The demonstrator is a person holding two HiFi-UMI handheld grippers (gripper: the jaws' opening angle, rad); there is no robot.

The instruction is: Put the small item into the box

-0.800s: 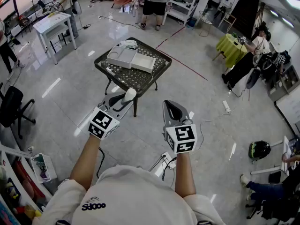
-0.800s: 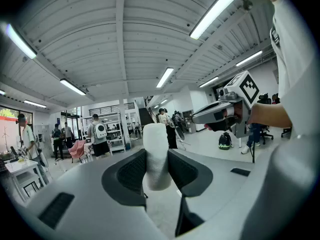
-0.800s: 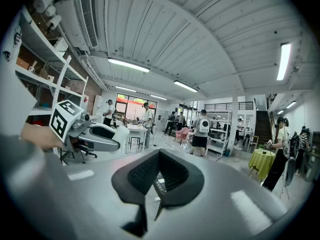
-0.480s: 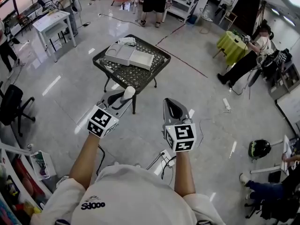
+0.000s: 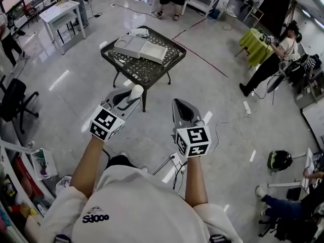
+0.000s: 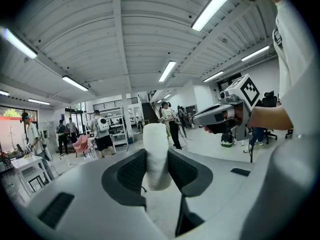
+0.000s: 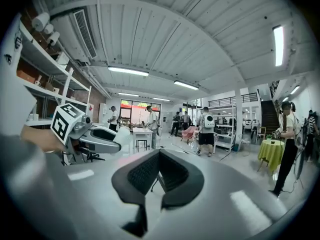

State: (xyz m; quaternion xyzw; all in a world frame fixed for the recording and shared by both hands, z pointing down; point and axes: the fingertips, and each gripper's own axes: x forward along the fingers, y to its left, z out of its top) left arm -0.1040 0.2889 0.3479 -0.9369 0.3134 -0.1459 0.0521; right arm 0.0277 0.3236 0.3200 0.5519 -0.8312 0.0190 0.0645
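In the head view my left gripper (image 5: 130,98) is shut on a small white cylinder (image 5: 136,91), which stands up between the pads. The left gripper view shows the cylinder (image 6: 156,156) clamped between both dark pads (image 6: 131,171). My right gripper (image 5: 181,110) is beside it, shut with nothing between its jaws; the right gripper view shows its pads (image 7: 145,171) meeting at the tip. An open white box (image 5: 140,48) lies on a black mesh table (image 5: 147,74), well ahead of both grippers and lower down.
Grey tiled floor lies between me and the table. A white table (image 5: 59,11) stands far left and a black office chair (image 5: 14,105) at the left. Cables (image 5: 174,166) trail by my feet. People stand or sit at the back and right.
The table and both grippers sit a little higher in the head view than before. The left gripper still holds the white cylinder. The right gripper stays shut.
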